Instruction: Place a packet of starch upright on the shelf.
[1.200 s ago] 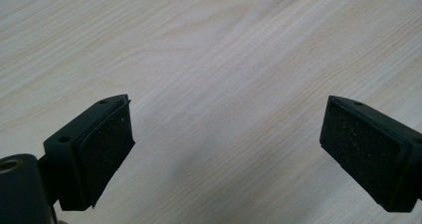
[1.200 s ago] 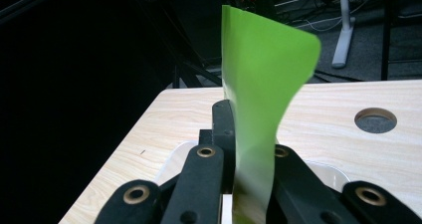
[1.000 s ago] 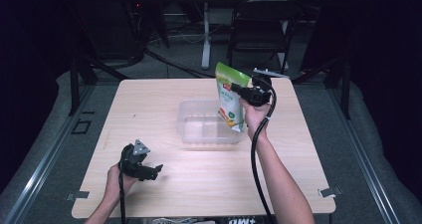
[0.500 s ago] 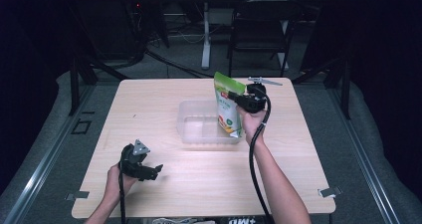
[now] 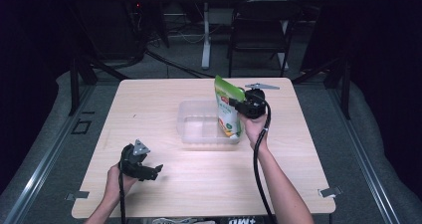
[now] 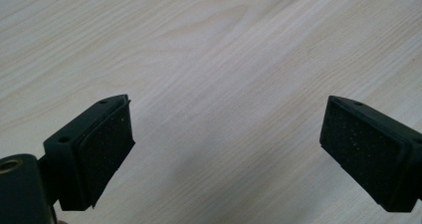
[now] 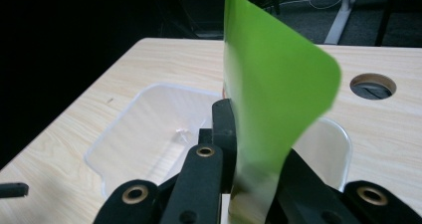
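Observation:
A green snack pouch (image 5: 227, 110) hangs upright in my right gripper (image 5: 238, 104), which is shut on its upper part. Its bottom edge dips into the right end of a clear plastic bin (image 5: 199, 129) at the table's middle. In the right gripper view the green pouch (image 7: 271, 104) stands pinched between the black jaws, with the clear bin (image 7: 149, 129) beneath it. My left gripper (image 5: 155, 170) rests low near the table's front left, open. In the left gripper view its pads (image 6: 107, 147) stand wide apart over bare wood.
The light wooden table (image 5: 149, 99) has a round cable hole (image 7: 373, 86) behind the bin. A grey plate (image 5: 262, 86) lies at the far edge. A chair (image 5: 261, 40) and a stand (image 5: 205, 35) are on the dark floor beyond.
My right gripper has come down with the pouch, lowering its bottom edge into the bin. The left gripper has stayed put.

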Demonstrator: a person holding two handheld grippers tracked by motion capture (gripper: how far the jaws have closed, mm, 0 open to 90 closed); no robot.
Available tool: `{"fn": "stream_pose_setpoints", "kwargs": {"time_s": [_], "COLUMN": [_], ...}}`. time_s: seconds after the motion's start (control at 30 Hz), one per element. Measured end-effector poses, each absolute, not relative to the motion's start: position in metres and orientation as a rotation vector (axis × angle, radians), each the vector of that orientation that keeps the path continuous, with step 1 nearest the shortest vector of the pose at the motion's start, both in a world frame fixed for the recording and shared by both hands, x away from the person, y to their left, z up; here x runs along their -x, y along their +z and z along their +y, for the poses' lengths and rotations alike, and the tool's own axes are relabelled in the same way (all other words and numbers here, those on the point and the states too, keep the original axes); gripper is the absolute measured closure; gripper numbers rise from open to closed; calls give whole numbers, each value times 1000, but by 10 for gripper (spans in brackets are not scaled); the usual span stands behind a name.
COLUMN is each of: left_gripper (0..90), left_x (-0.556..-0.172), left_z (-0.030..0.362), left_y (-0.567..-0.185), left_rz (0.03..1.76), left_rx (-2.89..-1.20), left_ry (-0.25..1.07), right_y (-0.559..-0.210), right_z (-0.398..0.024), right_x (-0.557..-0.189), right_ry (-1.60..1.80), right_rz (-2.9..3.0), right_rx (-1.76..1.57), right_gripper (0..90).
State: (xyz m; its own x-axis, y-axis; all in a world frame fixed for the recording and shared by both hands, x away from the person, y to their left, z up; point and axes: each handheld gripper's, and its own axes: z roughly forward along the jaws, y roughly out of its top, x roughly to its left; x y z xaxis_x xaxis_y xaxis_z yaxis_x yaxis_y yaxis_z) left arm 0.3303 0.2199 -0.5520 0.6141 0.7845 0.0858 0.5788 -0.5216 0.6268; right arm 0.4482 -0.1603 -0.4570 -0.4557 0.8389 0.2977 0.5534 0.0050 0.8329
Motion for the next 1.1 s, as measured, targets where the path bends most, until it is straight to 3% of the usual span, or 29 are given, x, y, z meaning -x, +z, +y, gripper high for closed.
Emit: {"fn": "stream_pose_setpoints", "kwargs": {"time_s": [0.57,0.83,0.93,1.1], "left_gripper": [62,62,62,62], "left_x": [-330,-330,-330,-330], "left_z": [219,219,219,219], "left_y": [-552,-552,-552,-552], "left_rz": [1070,1071,1070,1073], "left_rx": [-2287,-2286,-2286,-2287], "left_ry": [489,488,491,489], "right_y": [-467,-465,-460,-453], "right_z": [-172,-185,-193,-201], "right_x": [-431,-428,-424,-418], "right_ry": [1303,1345,1354,1355], "right_rz": [1994,1967,1956,1964], "right_rx": [-1423,-1463,-1467,-1460], "right_gripper": [879,740,604,481]}}
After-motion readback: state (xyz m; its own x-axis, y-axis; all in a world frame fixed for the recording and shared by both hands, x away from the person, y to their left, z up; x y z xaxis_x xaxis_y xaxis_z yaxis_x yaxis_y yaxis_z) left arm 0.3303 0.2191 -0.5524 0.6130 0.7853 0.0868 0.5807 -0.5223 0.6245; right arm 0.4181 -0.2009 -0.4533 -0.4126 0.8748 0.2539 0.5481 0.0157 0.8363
